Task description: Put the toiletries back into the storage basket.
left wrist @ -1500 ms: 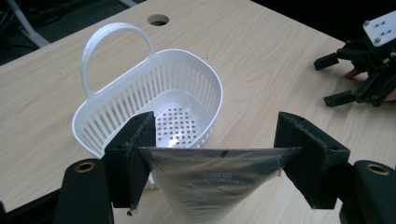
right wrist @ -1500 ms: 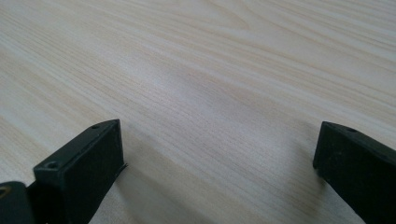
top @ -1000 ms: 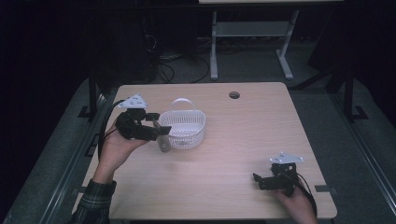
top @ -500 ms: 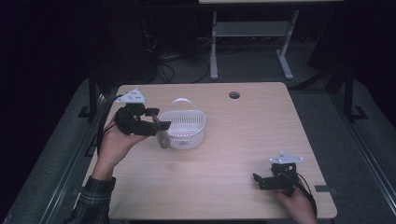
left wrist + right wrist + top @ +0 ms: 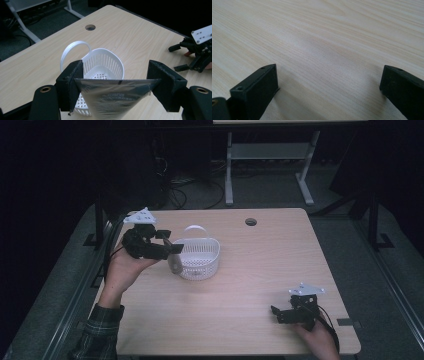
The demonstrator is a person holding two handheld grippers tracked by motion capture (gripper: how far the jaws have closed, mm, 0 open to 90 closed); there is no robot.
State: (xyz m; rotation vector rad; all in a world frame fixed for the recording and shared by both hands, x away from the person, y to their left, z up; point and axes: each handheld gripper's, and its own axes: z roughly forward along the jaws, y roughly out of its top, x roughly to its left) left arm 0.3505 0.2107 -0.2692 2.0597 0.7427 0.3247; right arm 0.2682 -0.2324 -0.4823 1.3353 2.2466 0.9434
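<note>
Currently left gripper fingers clenched on the top edge of a silver foil pouch, held above the near-left rim of the white perforated plastic basket with loop handle; right gripper fingers released, low over bare light-wood desk

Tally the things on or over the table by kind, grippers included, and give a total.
Grippers: 2, the left gripper and the right gripper
White baskets: 1, the basket
Silvery pouches: 1, the pouch, held between the left gripper's jaws
Total: 4
</note>
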